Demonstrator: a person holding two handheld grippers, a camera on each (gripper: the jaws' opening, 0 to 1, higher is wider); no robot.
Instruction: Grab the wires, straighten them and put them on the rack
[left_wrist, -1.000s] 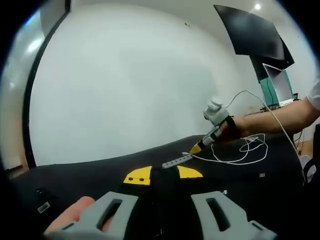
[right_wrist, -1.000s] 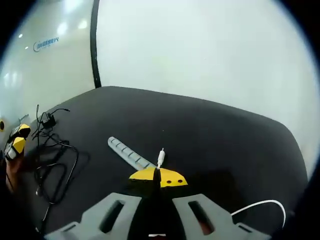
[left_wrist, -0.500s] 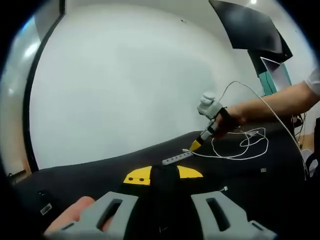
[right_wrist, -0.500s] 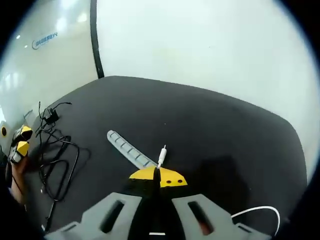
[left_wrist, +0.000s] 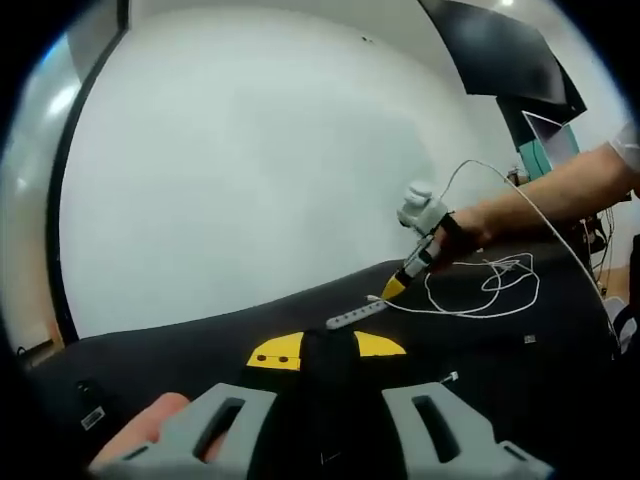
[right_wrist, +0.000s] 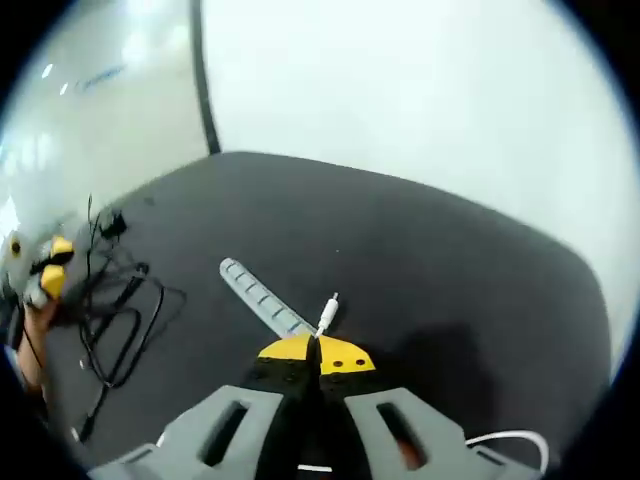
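Note:
My right gripper (right_wrist: 318, 345) is shut on the white wire's plug (right_wrist: 326, 315), which sticks out just above the near end of the grey slotted rack (right_wrist: 258, 302). From the left gripper view, that right gripper (left_wrist: 392, 290) hangs over the rack (left_wrist: 354, 318), and the white wire (left_wrist: 487, 292) trails back in loose loops. My left gripper (left_wrist: 326, 350) has its yellow tips closed around something black, seemingly the black wire. The left gripper (right_wrist: 42, 281) also appears far left, by the tangled black wires (right_wrist: 112, 312).
The black table (right_wrist: 430, 270) ends at a white wall behind. A black adapter (right_wrist: 110, 225) lies at the far end of the black tangle. A dark monitor (left_wrist: 505, 55) hangs up on the right, and a person's forearm (left_wrist: 545, 195) reaches in.
The right gripper has lifted the white plug a little and drawn closer to the rack's near end. The left gripper has held its place.

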